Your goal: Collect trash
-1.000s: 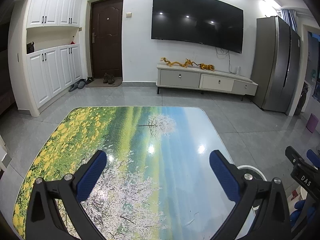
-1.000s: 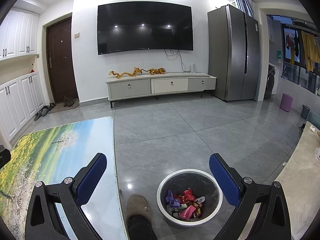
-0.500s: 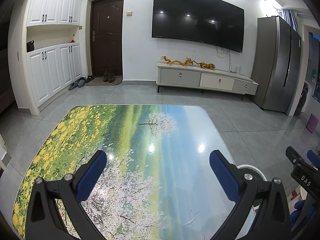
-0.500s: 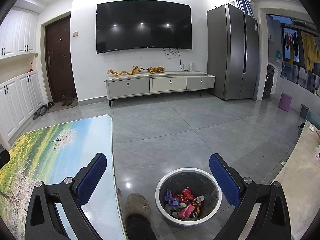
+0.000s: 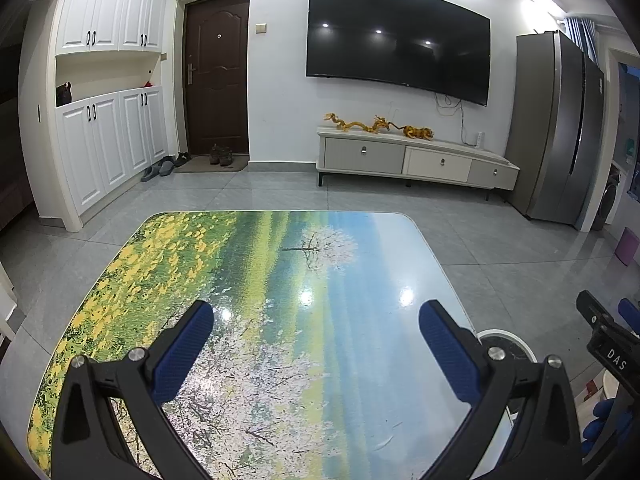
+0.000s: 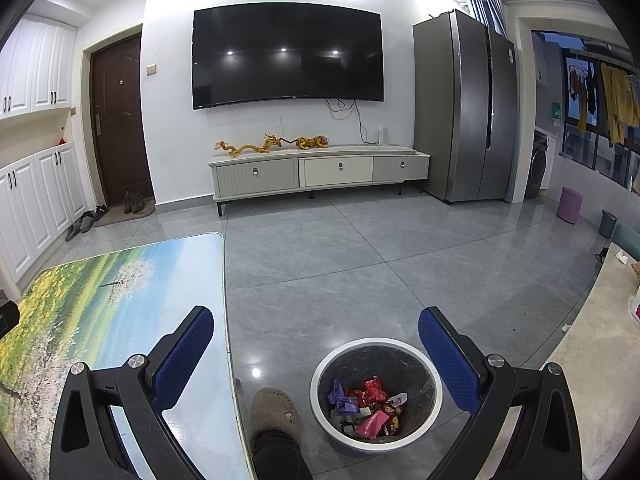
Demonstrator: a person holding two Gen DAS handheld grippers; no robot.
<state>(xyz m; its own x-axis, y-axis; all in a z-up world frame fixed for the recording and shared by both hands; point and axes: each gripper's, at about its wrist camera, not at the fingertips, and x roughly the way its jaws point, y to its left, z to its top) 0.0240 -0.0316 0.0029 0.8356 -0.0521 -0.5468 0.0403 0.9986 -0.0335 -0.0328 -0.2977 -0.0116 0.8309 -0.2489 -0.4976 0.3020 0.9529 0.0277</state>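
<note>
Left wrist view: the left gripper (image 5: 312, 344) sits low in the frame over the printed surface (image 5: 280, 280), jaws spread wide, gripping nothing.
Bin edge: a sliver of the bin (image 5: 506, 340) shows at lower right.
Right wrist view: the right gripper (image 6: 316, 344) has jaws wide apart, empty.
Trash: wrappers (image 6: 368, 404) lie inside the bin (image 6: 432, 364) on the floor, lower centre.
Slipper: a slipper (image 6: 274, 410) is just left of the bin.
</note>
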